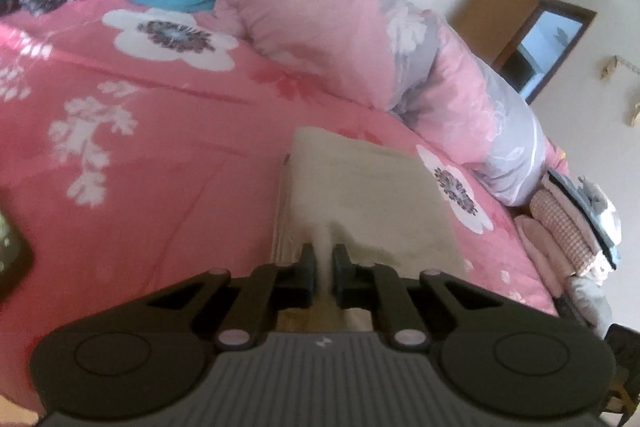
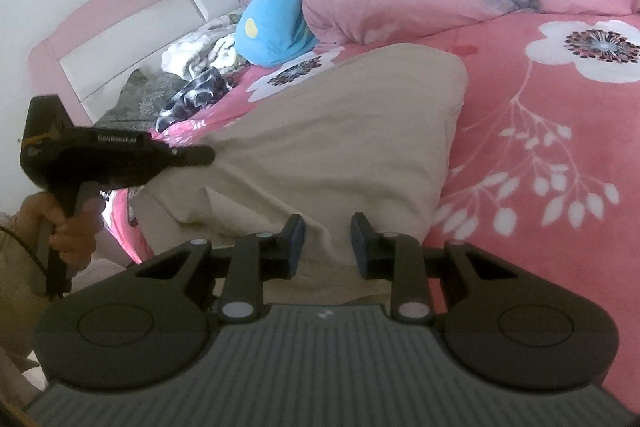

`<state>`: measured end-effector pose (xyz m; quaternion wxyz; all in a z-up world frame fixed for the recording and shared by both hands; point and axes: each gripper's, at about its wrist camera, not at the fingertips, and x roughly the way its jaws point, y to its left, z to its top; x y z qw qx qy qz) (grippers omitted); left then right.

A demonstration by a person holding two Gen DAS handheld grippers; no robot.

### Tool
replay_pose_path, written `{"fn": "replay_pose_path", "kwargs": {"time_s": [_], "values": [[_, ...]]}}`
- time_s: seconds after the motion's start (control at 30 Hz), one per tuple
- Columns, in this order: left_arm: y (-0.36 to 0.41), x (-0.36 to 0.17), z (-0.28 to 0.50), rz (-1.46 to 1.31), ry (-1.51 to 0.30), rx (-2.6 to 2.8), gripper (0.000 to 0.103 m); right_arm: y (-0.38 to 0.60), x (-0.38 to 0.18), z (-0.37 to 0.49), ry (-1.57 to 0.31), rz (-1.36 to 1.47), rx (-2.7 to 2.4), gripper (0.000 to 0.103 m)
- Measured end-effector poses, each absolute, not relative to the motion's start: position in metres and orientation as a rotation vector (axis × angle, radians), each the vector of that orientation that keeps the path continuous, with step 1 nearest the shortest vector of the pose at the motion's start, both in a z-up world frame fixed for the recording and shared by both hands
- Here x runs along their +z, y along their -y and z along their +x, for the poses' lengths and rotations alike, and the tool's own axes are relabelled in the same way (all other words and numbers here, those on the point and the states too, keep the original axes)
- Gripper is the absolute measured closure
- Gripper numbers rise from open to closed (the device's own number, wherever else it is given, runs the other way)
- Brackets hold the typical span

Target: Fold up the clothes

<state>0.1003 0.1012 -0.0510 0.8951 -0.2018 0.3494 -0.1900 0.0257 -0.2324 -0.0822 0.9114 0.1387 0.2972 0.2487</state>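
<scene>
Two claws work one soft beige cotton garment (image 2: 320,131) on the pink floral quilted bed (image 2: 560,167): left claw (image 1: 323,259) pinches a bunched edge; right claw (image 2: 326,239) spread w/ cloth between.

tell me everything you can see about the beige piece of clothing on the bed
The beige garment looks like plain, soft woven cloth, without print. It lies partly folded on the pink floral bedspread, creased, with layered edges visible in the left wrist view. The left gripper is shut on a pinched ridge of it at one edge. The right gripper straddles another edge, fingers apart with cloth between them, not pressing. Nothing else touches it.
</scene>
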Motion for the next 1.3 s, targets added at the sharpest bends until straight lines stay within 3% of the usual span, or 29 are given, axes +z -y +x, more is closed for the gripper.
{"fn": "replay_pose_path", "kwargs": {"time_s": [0.2, 0.27, 0.3, 0.63, 0.9, 1.17, 1.3], "values": [[-0.104, -0.069, 0.103, -0.422, -0.771, -0.379, 0.084, 0.24, -0.084, 0.019, -0.613, 0.34, 0.534, 0.078], [-0.105, -0.065, 0.1, -0.4, -0.755, -0.365, 0.071, 0.242, -0.084, 0.015, -0.62, 0.329, 0.544, 0.078], [-0.106, -0.062, 0.099, -0.391, -0.744, -0.352, 0.069, 0.244, -0.085, 0.013, -0.624, 0.327, 0.547, 0.078], [-0.072, -0.013, 0.08, -0.231, -0.562, -0.384, 0.069, 0.267, -0.098, -0.009, -0.702, 0.404, 0.551, 0.078], [-0.012, -0.039, 0.089, -0.036, -0.654, -0.432, 0.07, 0.309, -0.068, 0.011, -0.585, 0.537, 0.469, 0.076], [-0.022, -0.064, 0.082, -0.05, -0.63, -0.444, 0.069, 0.253, -0.034, 0.079, -0.502, 0.212, 0.507, 0.076], [-0.027, -0.073, 0.081, -0.07, -0.625, -0.453, 0.071, 0.222, -0.082, 0.127, -0.648, 0.038, 0.48, 0.079]]}}
